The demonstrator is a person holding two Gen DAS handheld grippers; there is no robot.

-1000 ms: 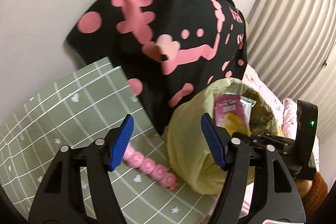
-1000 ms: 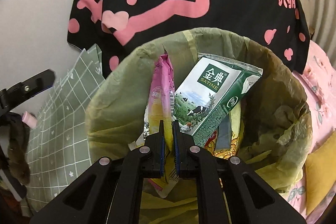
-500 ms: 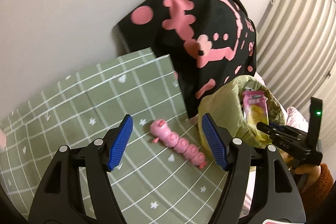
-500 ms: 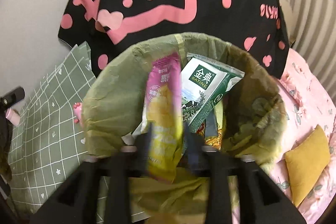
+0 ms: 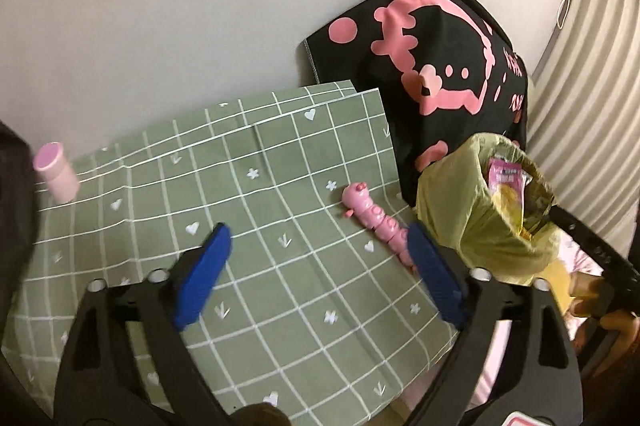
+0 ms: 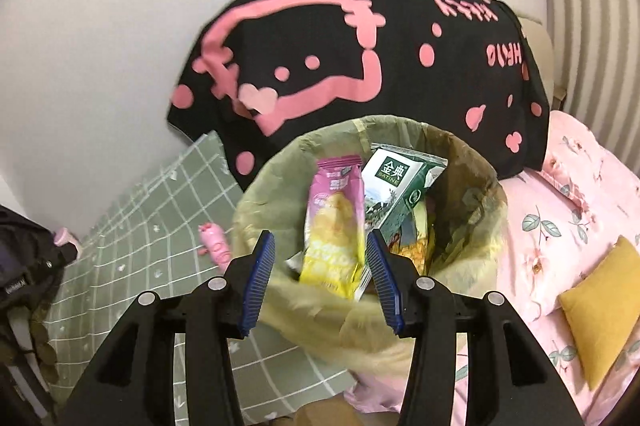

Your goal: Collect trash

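A home bedroom: pink floral bedding with a mustard cushion at the right of the frame, pleated curtains in the upper right, a black-and-pink blanket against the plain wall, a green checked sheet at lower left.

One lined trash bin, two visible wrappers in it, a pink-and-yellow snack bag and a green milk carton, plus one pink caterpillar toy, one pink bottle and one yellow cushion.
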